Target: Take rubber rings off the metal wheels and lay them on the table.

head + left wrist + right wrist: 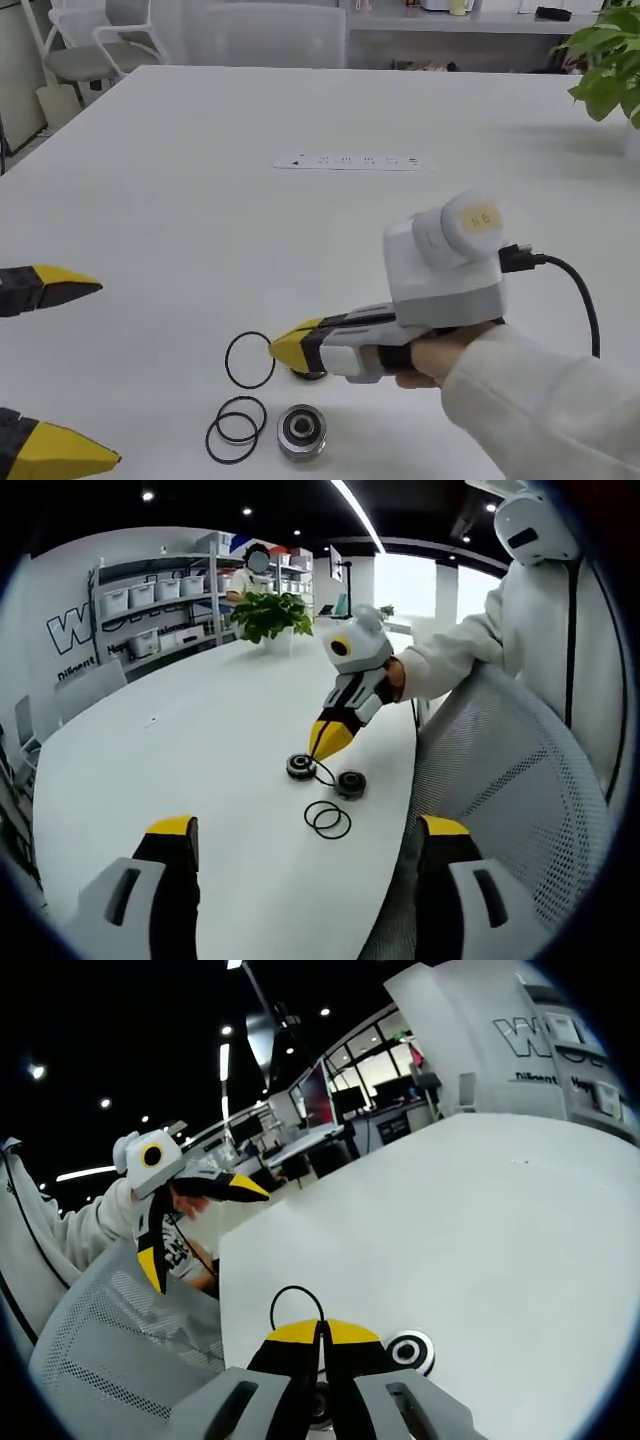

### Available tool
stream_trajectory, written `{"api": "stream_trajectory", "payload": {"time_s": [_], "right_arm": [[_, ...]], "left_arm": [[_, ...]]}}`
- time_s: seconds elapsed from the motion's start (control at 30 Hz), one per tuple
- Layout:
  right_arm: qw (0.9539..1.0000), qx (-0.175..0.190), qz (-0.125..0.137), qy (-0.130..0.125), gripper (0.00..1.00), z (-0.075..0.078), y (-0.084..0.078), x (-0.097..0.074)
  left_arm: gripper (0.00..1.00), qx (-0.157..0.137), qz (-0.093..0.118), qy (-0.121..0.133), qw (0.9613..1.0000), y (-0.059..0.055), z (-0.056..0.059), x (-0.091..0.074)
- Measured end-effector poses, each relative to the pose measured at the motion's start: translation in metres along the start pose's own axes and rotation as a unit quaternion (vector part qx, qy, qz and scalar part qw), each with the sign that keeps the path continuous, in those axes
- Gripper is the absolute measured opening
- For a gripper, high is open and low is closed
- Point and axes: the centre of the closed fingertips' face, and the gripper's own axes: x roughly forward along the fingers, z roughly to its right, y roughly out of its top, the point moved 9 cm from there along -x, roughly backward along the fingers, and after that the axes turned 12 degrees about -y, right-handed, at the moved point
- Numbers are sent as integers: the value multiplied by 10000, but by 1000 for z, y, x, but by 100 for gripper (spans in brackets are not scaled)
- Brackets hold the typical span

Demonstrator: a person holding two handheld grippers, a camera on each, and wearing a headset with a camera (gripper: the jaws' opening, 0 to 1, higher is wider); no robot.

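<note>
Fingers (290, 1345) of the right gripper (322, 1340) are pressed together on a rubber ring (250, 360), low by a metal wheel (301, 766), probably to draw it away and lay it beside two rings (237, 430) on the table (200, 220); the left gripper (308, 827) waits wide open, well apart.

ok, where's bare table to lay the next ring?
Bare table between the power strip and the right gripper, and left of its held ring toward the open left gripper. Crowded near edge: two loose rings, metal wheel, second wheel under the gripper tip.
</note>
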Motion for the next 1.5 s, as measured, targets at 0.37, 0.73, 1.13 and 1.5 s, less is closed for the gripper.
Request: {"api": "stream_trajectory", "payload": {"time_s": [0.37, 0.73, 1.13, 1.5], "right_arm": [[9988, -268, -411, -32, 0, -7, -14, 14], [9960, -460, -726, -238, 0, -4, -25, 22], [9954, -506, -705, -412, 1, 2, -24, 20], [9969, -373, -380, -583, 1, 12, -13, 10]], "left_arm": [[86, -507, 90, 69, 9986, -26, 10, 2], [82, -613, 172, 217, 9977, -30, 9, 1], [81, -593, 157, 190, 9979, -29, 10, 2], [80, -463, 111, 145, 9988, -19, 6, 1]]}}
